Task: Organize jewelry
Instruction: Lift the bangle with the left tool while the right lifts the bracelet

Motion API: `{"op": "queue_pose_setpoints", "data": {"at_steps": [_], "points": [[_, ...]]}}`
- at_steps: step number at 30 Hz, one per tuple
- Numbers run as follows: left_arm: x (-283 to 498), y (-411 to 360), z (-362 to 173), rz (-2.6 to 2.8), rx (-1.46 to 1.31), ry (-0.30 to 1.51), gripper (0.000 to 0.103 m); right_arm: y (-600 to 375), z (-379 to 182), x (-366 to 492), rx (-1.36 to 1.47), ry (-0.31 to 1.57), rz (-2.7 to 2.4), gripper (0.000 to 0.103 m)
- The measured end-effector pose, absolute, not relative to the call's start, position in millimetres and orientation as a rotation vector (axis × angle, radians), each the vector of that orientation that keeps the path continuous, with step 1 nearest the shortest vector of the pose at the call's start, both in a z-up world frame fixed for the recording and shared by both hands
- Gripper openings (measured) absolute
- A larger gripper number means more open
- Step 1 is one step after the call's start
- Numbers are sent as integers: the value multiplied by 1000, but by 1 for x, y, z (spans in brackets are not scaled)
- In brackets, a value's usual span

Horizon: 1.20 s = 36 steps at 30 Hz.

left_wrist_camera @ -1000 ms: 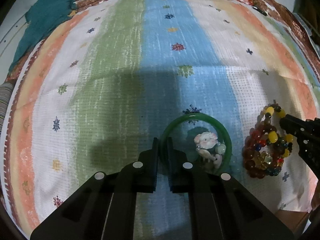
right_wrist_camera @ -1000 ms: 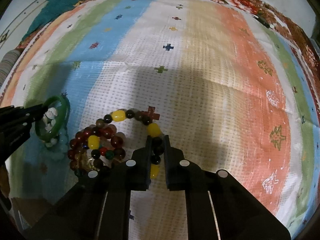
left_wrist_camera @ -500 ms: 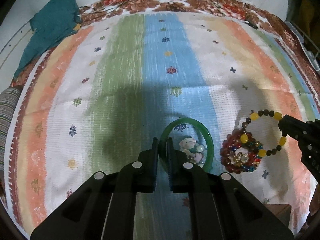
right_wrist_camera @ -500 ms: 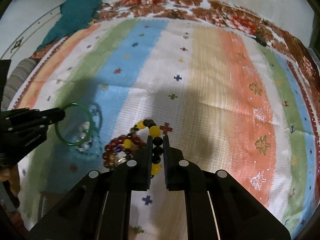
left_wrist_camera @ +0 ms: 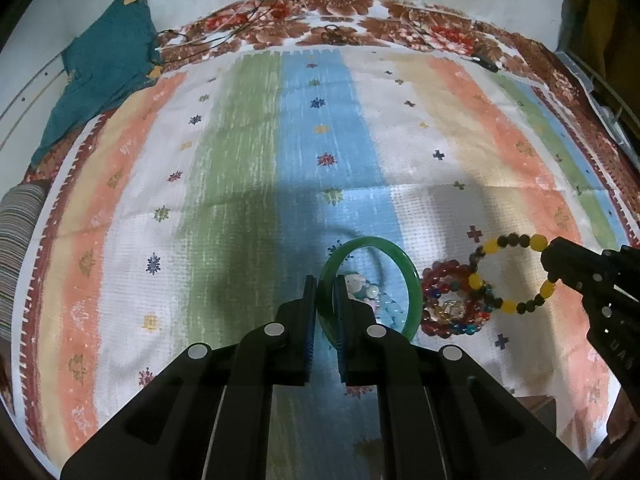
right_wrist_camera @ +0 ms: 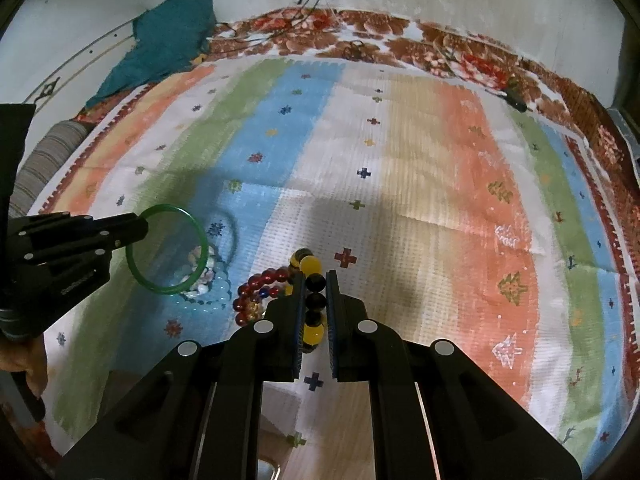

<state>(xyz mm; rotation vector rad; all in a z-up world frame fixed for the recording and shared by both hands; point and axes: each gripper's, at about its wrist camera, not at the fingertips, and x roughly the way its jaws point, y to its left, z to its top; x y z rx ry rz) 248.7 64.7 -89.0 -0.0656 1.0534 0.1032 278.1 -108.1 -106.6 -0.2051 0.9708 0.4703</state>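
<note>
My left gripper (left_wrist_camera: 325, 284) is shut on a green bangle (left_wrist_camera: 412, 280) and holds it above the striped cloth; it also shows in the right wrist view (right_wrist_camera: 200, 240). My right gripper (right_wrist_camera: 315, 276) is shut on a yellow-and-dark bead bracelet (right_wrist_camera: 311, 266), lifted off the cloth; the left wrist view shows this bracelet (left_wrist_camera: 490, 246) hanging from the right gripper (left_wrist_camera: 554, 256). A pale bead bracelet with white charms (left_wrist_camera: 362, 288) and a heap of red and mixed beads (left_wrist_camera: 444, 308) lie on the cloth below.
The striped cloth (left_wrist_camera: 240, 160) covers a bed with a brown floral border. A teal garment (left_wrist_camera: 104, 72) lies at the far left corner. Thin cords (left_wrist_camera: 264, 12) hang at the back. A small dark object (left_wrist_camera: 486, 64) lies far right.
Both grippers have risen away from the cloth, lifting the green bangle and the yellow-and-dark bracelet clear of the pieces left lying below.
</note>
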Motion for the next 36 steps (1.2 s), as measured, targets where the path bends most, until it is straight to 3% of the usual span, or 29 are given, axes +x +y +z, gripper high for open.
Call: {"op": "queue_pose_setpoints", "data": {"at_steps": [36], "points": [[177,35,-25,44,-59,927,9,-118,-37,196,-176,749,501,11]]}}
